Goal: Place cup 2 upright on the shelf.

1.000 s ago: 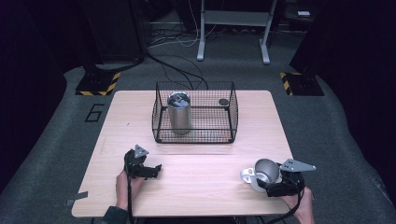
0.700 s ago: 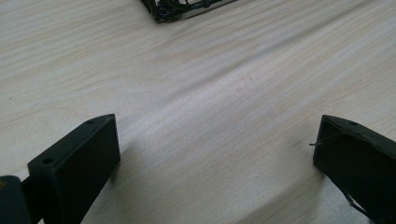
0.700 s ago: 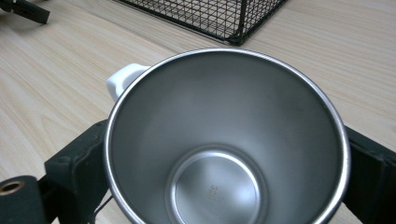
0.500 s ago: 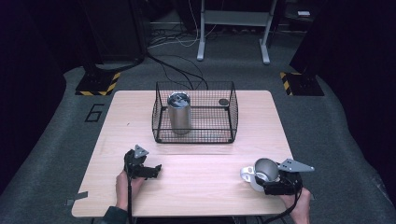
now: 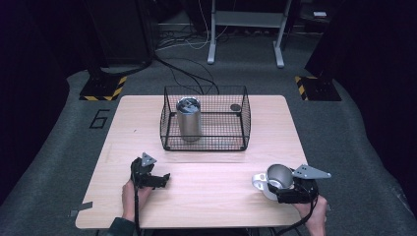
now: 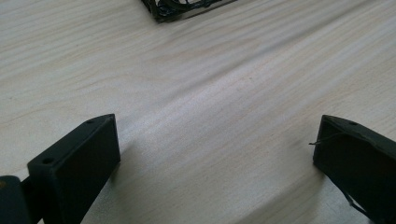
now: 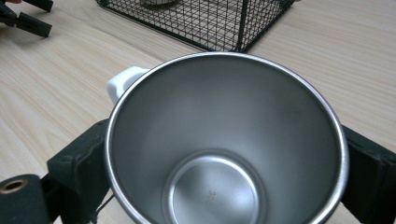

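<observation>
You are holding the right gripper at the near right of the wooden worktop, and its two black jaws are clamping a stainless steel cup from either side, pressing against the outer wall just below the rim. In the right gripper view the cup's mouth is facing the camera, so you are looking straight down its polished inside to the flat bottom. A white handle-like part is sticking out beside the cup's rim on the far left side; in the high view it is showing as a white piece just left of the cup. You are resting the left gripper at the near left of the worktop, well apart from the cup, with its jaws spread wide and only bare wood between them. Farther back, at the middle of the worktop, a black wire basket is standing with a tall metal cylinder upright in its left part and a small dark round thing lying at its far right corner.
</observation>
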{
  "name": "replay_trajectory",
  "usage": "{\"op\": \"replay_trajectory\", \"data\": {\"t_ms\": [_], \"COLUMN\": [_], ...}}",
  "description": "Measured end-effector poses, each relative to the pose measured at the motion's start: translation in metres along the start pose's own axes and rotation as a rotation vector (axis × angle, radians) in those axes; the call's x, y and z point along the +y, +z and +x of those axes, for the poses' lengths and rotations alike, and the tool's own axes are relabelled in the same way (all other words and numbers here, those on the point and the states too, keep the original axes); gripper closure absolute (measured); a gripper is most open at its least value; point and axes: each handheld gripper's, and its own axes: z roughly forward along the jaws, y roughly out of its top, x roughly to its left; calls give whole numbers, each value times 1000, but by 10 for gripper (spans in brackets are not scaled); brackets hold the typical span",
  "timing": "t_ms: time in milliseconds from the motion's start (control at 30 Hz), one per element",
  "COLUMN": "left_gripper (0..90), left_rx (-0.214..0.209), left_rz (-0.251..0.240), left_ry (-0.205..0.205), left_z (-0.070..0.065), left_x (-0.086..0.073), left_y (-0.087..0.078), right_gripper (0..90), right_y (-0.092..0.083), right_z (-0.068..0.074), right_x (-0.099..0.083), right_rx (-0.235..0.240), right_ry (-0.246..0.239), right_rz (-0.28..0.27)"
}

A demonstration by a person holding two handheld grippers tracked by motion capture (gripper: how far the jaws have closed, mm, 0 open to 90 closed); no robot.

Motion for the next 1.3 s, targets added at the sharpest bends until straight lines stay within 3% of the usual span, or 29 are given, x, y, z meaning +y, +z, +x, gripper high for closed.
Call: {"op": "replay_trajectory", "data": {"t_ms": [167,733,1300], "left_gripper": [4,4,4], "left_rx": [1,2,-1], "left_rz": [0,4,6], "left_ry": [0,3,4], "left_z": [0,0,1], "left_x": [0,0,0], "left_y": [0,0,-1], "right_gripper": [61,61,61], "right_y": [1,7,19], "right_z": [3,9,20], "right_x": [3,20,50], "right_rx": [6,18,66], "right_ry": [12,-15,-72], "right_rz": [-8,0,-1]}}
